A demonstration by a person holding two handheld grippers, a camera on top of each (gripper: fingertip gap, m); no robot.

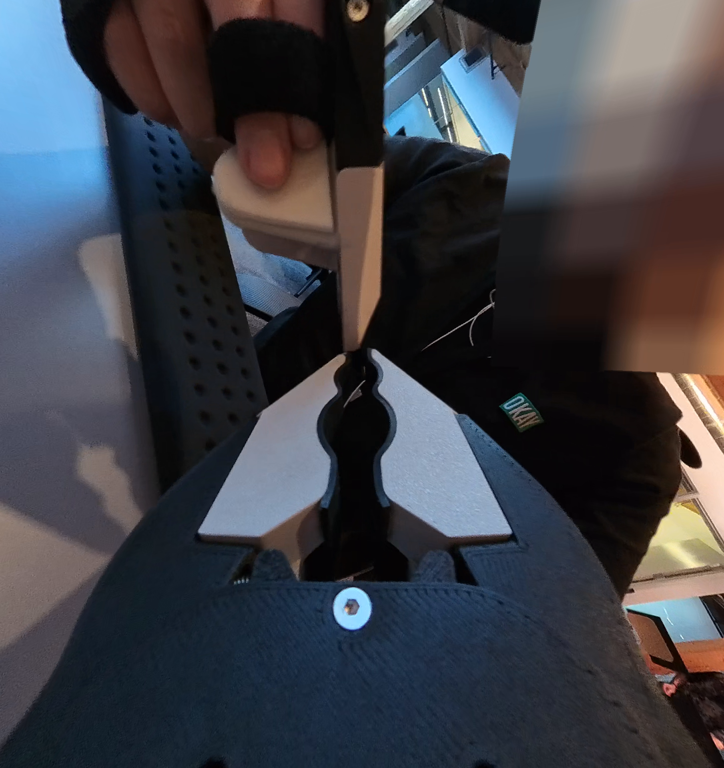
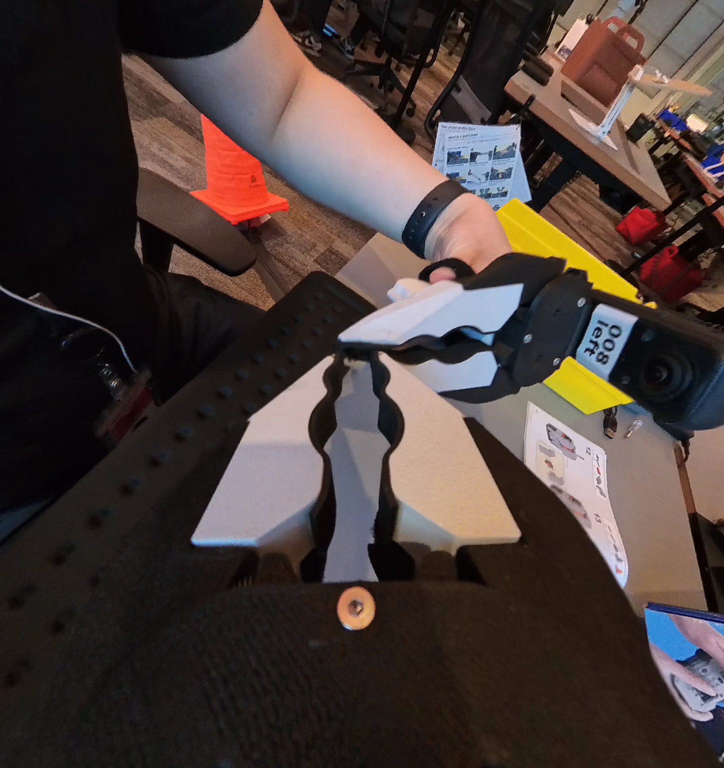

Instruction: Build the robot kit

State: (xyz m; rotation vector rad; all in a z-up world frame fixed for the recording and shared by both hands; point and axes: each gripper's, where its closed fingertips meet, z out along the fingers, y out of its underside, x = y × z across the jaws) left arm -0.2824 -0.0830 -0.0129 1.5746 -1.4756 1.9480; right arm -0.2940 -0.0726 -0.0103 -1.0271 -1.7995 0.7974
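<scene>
My left gripper (image 1: 357,356) has white fingers with wavy black pads, closed down to a narrow slit at the tips. My right gripper (image 2: 357,359) looks the same. The two meet tip to tip in the air, crossed at right angles. In the left wrist view the right gripper (image 1: 354,347) comes down edge-on from a hand (image 1: 264,137) in a black strap. In the right wrist view the left gripper (image 2: 345,345) reaches in from the right, held by a bare arm (image 2: 331,137) with a black wristband. A tiny pale speck sits between the tips; I cannot tell what it is.
Below is a grey table (image 2: 663,498) with a picture instruction sheet (image 2: 572,478), a blue booklet (image 2: 701,673) and a yellow bin (image 2: 559,245). An orange cone (image 2: 235,174) stands on the carpet beside a chair armrest (image 2: 194,224). A person in black clothing (image 1: 455,291) is close behind. Both grippers' tips are close together, under 4 cm apart.
</scene>
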